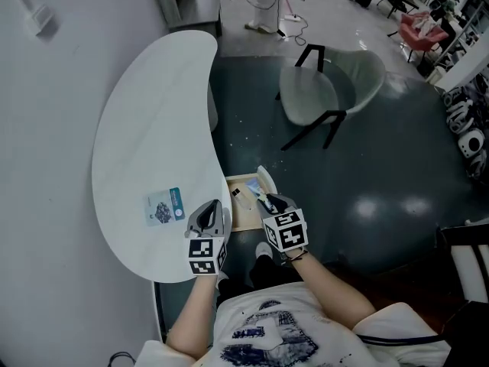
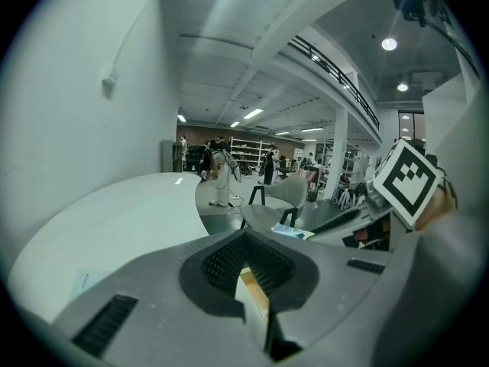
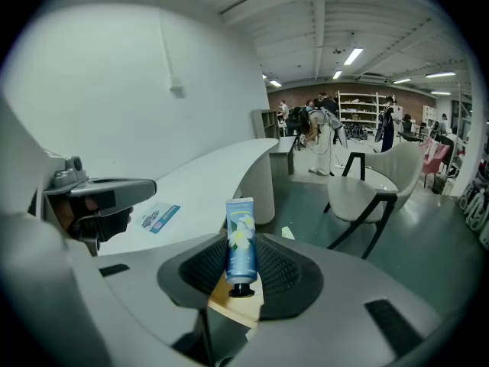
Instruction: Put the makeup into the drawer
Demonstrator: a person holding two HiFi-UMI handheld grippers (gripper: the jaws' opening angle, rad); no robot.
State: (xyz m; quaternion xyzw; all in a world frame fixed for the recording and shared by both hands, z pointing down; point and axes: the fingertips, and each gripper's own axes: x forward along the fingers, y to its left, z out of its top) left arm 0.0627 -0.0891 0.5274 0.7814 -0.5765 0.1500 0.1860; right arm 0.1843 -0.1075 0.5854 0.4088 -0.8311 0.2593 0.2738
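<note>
A person seated at a curved white worktop (image 1: 153,121) holds a gripper in each hand over an open wooden drawer (image 1: 246,215) at the worktop's edge. The right gripper (image 1: 272,202) clamps a small blue tube (image 3: 241,239) printed with a white flower, its dark cap end nearest the gripper's camera and its flat end pointing away, above the drawer. The left gripper (image 1: 210,211), just beside it over the worktop's rim, has its jaws pressed together with nothing between them. A blue-and-white card (image 1: 165,206) lies on the worktop near the left gripper. A pale chair (image 1: 328,90) stands on the dark floor beyond the drawer.
</note>
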